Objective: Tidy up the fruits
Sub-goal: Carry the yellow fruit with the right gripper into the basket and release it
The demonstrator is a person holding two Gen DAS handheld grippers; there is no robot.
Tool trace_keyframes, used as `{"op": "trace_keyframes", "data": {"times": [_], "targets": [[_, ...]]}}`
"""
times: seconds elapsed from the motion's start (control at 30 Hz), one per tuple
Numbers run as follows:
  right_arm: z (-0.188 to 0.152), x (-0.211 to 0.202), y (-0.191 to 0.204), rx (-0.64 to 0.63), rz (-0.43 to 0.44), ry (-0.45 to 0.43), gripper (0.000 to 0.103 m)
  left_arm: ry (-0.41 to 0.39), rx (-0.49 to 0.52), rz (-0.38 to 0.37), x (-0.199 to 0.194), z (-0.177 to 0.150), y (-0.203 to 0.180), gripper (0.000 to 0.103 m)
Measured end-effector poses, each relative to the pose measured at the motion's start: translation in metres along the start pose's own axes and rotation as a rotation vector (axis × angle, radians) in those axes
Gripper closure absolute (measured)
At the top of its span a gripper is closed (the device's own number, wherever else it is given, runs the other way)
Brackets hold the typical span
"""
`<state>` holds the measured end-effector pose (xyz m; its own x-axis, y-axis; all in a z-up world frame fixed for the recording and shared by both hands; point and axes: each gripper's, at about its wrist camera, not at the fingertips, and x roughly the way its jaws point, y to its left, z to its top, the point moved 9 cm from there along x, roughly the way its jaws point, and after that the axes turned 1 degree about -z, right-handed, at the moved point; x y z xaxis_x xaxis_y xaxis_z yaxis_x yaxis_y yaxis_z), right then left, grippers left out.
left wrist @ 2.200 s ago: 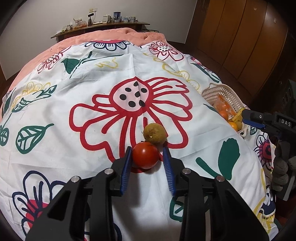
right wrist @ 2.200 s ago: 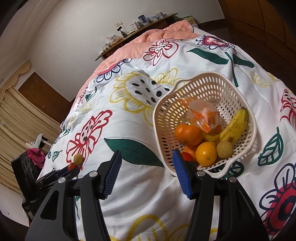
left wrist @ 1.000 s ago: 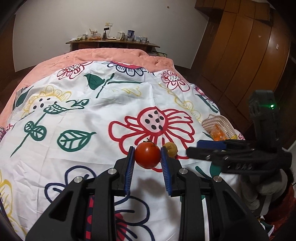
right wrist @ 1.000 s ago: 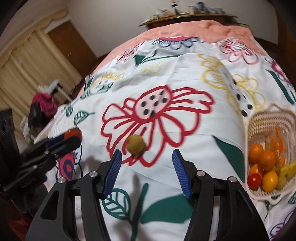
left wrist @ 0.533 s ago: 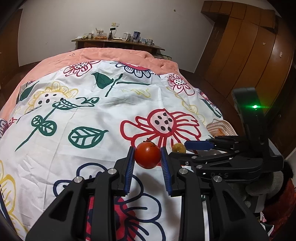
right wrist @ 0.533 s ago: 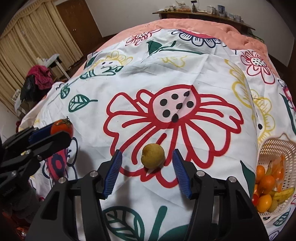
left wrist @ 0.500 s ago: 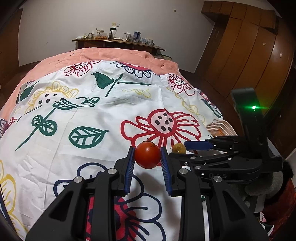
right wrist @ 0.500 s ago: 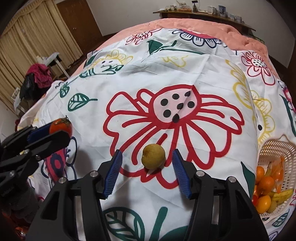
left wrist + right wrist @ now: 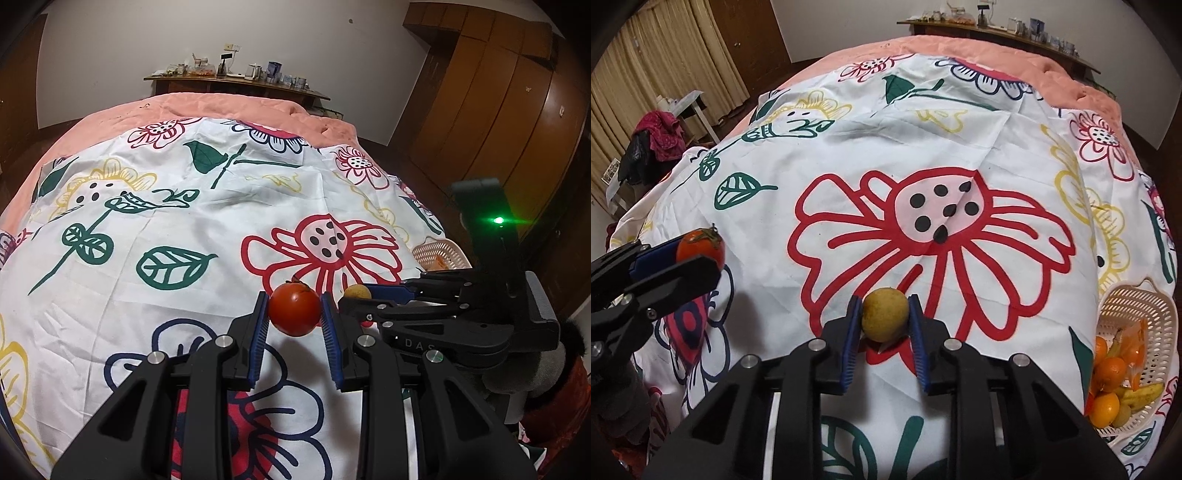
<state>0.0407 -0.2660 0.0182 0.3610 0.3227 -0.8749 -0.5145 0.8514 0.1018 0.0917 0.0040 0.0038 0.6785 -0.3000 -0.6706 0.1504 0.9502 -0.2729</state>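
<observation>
My left gripper (image 9: 294, 314) is shut on a red tomato (image 9: 294, 309) and holds it above the flowered bed cover. The same tomato (image 9: 700, 248) shows at the left of the right wrist view, between the left gripper's blue pads. My right gripper (image 9: 884, 320) is shut on a small yellow-brown round fruit (image 9: 885, 319) that rests on the red flower print. In the left wrist view that fruit (image 9: 357, 292) peeks out just right of the tomato, with the right gripper (image 9: 373, 295) coming in from the right. A cream plastic basket (image 9: 1145, 306) with oranges, a banana and other fruit sits at the cover's right edge.
The bed cover (image 9: 207, 221) is white with large flowers and leaves, over a salmon blanket (image 9: 229, 107). A wooden shelf with jars (image 9: 236, 79) stands behind the bed, wardrobes (image 9: 517, 122) to the right. A chair with clothes (image 9: 661, 133) and curtains stand left of the bed.
The right gripper's jaws have closed onto the yellow-brown fruit, which lay loose between open fingers half a second ago. The left gripper keeps holding the tomato in about the same place.
</observation>
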Motion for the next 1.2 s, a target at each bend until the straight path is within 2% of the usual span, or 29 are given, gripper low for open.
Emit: {"op": "trace_keyframes", "data": {"times": [0.23, 0.5, 0.8, 1.0, 1.2], "targets": [[-0.006, -0.026, -0.025, 0.078, -0.012, -0.066, 0.078, 0.015, 0.004, -0.002, 0.007, -0.003, -0.004, 0.074], [-0.025, -0.067, -0.112, 0.282, -0.067, -0.141, 0.078, 0.023, 0.027, -0.011, 0.011, -0.002, -0.018, 0.074], [-0.072, -0.084, -0.195, 0.5, -0.082, -0.161, 0.078, 0.036, 0.062, -0.015, 0.015, -0.001, -0.034, 0.074], [-0.092, -0.087, -0.226, 0.579, -0.098, -0.168, 0.078, 0.043, 0.086, -0.017, 0.018, 0.001, -0.046, 0.074], [-0.109, -0.072, -0.247, 0.647, -0.097, -0.139, 0.078, 0.05, 0.107, -0.018, 0.02, 0.002, -0.056, 0.074]]}}
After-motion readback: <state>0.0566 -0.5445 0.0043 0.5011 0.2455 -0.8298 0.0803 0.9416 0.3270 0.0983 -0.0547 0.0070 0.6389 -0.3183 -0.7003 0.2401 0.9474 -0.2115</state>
